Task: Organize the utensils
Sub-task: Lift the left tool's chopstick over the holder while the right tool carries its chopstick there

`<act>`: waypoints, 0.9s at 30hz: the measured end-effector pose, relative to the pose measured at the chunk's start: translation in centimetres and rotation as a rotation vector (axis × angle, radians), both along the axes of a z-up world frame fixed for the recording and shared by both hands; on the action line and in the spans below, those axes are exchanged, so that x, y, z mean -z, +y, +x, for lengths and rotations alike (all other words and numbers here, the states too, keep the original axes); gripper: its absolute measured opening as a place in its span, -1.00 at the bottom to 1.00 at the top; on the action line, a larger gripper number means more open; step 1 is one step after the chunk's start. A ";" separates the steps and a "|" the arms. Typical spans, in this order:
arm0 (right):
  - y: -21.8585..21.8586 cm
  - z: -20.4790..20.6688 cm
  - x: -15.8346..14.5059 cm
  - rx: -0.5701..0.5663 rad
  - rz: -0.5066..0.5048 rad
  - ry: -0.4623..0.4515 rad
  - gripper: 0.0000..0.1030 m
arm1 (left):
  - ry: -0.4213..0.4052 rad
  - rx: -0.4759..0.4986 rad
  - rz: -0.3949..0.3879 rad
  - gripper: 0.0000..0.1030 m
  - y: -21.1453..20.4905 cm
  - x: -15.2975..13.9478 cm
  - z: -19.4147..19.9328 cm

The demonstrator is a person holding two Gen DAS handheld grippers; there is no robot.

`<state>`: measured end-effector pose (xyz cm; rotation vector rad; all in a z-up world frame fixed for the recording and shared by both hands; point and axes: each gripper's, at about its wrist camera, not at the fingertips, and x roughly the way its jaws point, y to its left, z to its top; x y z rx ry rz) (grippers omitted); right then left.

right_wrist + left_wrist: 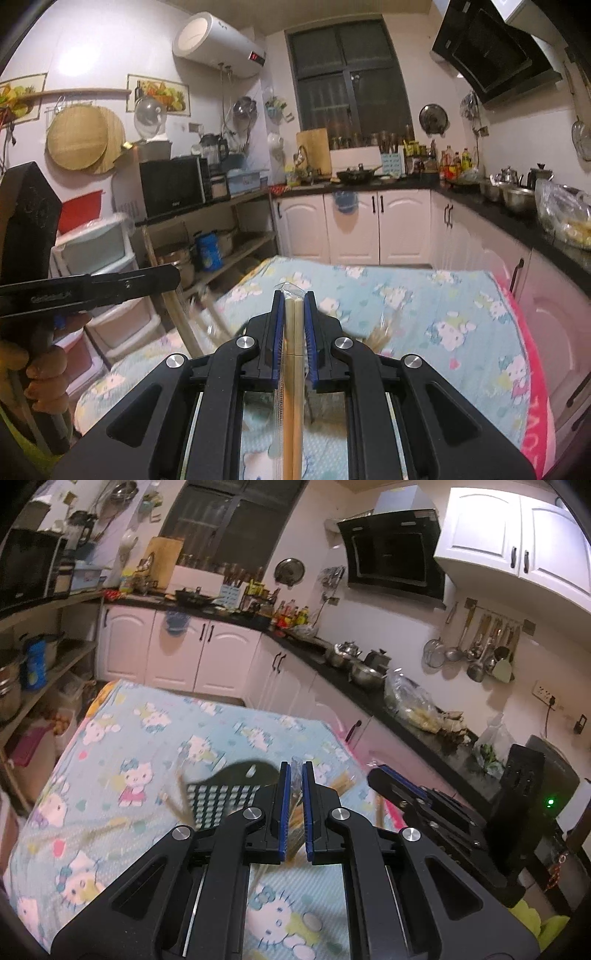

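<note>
Kitchen cupboards (354, 229) and a dark counter (369, 698) stand behind my bench (155, 738), which wears a blue cat cloth. My right tool (294, 325) is clamped on a pair of chopsticks in a clear wrapper (293, 369). My left tool (294, 805) pinches a clear wrapper (295, 771) with sticks inside. Below it, a black slotted spatula (229, 794) lies on the cloth, with more blurry sticks around.
</note>
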<state>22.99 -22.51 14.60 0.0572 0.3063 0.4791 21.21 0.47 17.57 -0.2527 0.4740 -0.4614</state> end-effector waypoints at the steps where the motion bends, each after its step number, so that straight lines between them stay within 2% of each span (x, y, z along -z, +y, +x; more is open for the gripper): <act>1: 0.0 0.3 -0.5 0.007 0.002 -0.014 -0.79 | -0.014 0.004 0.003 -0.96 -0.3 -0.7 0.2; 11: -0.1 3.7 -3.4 0.051 0.018 -0.075 -0.79 | -0.091 -0.015 0.001 -0.96 -1.0 -4.7 3.1; 27: 2.3 10.5 -4.3 0.116 0.088 -0.127 -0.79 | -0.120 -0.108 0.039 -0.96 1.1 -5.0 6.7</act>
